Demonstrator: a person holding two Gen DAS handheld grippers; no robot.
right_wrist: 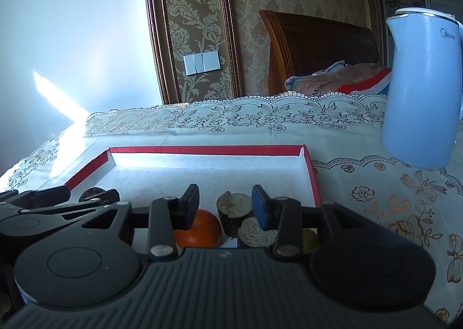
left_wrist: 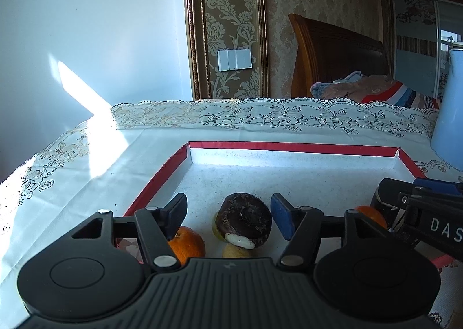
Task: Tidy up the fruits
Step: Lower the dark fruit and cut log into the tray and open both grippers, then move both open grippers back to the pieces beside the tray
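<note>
Though nothing is gripped at this moment, both claws hang low over the near end of the red-rimmed tray (left_wrist: 289,147), where the fruit is gathered. The left gripper (left_wrist: 228,214) stands about half open, its fingers either side of a dark brown round fruit (left_wrist: 246,217) without pressing on it; one end of that fruit looks cut or peeled pale. An orange (left_wrist: 188,243) lies just left of it, partly behind the left finger, and a small yellowish fruit (left_wrist: 235,251) sits nearer, partly hidden. The right gripper (right_wrist: 225,207) is narrowly open and also empty; past its fingers lie a second orange (right_wrist: 199,229), two dark stubby pieces (right_wrist: 234,213) with pale cut tops to its right, and a greenish fruit (right_wrist: 309,239) tucked behind the right finger. The oranges should be firm, fairly light and round enough to roll, so I would take them across the widest part. The dark fruit looks rough-skinned and probably stiff, less slippery, best held by its flanks rather than the cut face. The small yellow and green ones may bruise under a hard squeeze. The far half of the tray is bare white. A blue kettle (right_wrist: 419,92) stands on the tablecloth (right_wrist: 376,190) to the right, outside the tray.
</note>
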